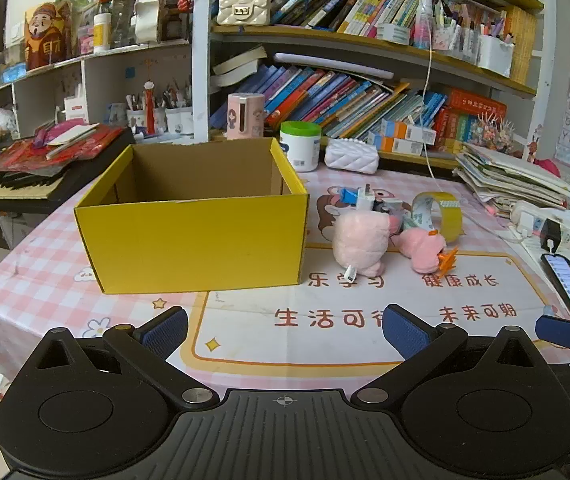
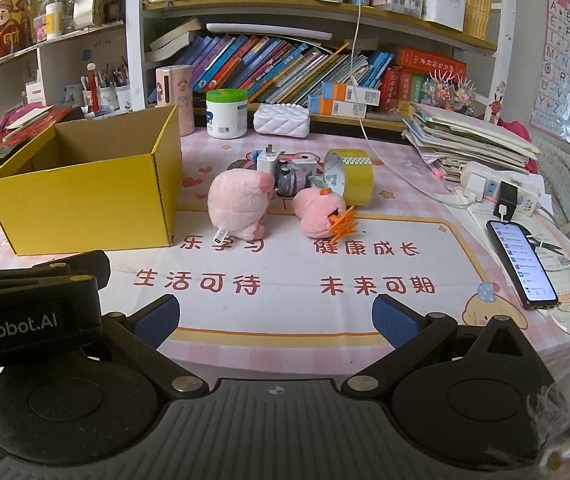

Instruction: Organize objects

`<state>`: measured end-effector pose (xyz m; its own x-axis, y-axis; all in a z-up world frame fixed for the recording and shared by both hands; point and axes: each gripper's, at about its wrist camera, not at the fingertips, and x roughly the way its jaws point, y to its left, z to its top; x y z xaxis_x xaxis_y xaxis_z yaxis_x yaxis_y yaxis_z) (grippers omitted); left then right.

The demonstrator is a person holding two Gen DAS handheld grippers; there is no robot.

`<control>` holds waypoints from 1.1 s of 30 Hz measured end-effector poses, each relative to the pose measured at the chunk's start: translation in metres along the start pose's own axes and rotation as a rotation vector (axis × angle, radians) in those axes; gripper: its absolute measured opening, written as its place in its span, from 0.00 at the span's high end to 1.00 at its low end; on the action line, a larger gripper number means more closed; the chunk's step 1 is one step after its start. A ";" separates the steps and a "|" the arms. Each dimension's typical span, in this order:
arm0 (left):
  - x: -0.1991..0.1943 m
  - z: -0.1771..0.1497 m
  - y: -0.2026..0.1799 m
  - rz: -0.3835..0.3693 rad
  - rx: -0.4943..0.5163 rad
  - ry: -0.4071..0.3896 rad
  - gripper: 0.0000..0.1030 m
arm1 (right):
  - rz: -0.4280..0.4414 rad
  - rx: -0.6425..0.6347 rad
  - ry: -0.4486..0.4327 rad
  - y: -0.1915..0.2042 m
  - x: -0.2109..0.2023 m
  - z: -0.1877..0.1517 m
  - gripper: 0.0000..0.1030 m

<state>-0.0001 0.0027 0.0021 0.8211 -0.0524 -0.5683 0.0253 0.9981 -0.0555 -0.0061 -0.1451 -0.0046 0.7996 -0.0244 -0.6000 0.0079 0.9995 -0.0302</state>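
Jaws spread wide on both — left gripper point(image 1: 285, 330) and right gripper point(image 2: 275, 320) — holding nothing, touching nothing

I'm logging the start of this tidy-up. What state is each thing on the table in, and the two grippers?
yellow box: open-topped, upright, looks empty
larger pink plush: on the table, outside the box
smaller pink plush: on the table, orange clip at its front
yellow tape roll: lying on its side
white charger: prongs up
phone: screen lit
left gripper: fingers open, empty
right gripper: fingers open, empty
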 end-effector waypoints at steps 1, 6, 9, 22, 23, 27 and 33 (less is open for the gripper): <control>0.000 0.000 0.000 0.001 0.001 -0.001 0.00 | 0.000 0.002 -0.001 -0.001 0.000 0.000 0.00; -0.001 0.000 -0.001 0.002 0.004 -0.003 0.00 | 0.001 0.001 -0.001 0.000 0.000 -0.001 0.00; -0.001 0.000 -0.001 0.002 0.007 -0.004 0.00 | 0.001 0.000 -0.003 -0.001 0.000 0.000 0.00; -0.003 0.000 0.000 -0.010 0.016 -0.014 0.00 | 0.008 0.003 -0.011 -0.001 -0.002 -0.001 0.00; -0.004 0.000 0.001 -0.011 0.015 -0.015 0.00 | 0.008 0.003 -0.012 -0.001 -0.002 -0.001 0.00; -0.003 -0.001 0.002 -0.017 0.010 -0.012 0.00 | 0.007 0.002 -0.015 0.000 -0.003 -0.001 0.00; -0.002 -0.001 0.002 -0.017 0.009 -0.003 0.00 | 0.002 -0.001 -0.016 0.000 -0.005 -0.002 0.01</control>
<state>-0.0021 0.0043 0.0028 0.8223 -0.0695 -0.5648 0.0446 0.9973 -0.0577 -0.0113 -0.1447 -0.0030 0.8089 -0.0225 -0.5875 0.0058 0.9995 -0.0302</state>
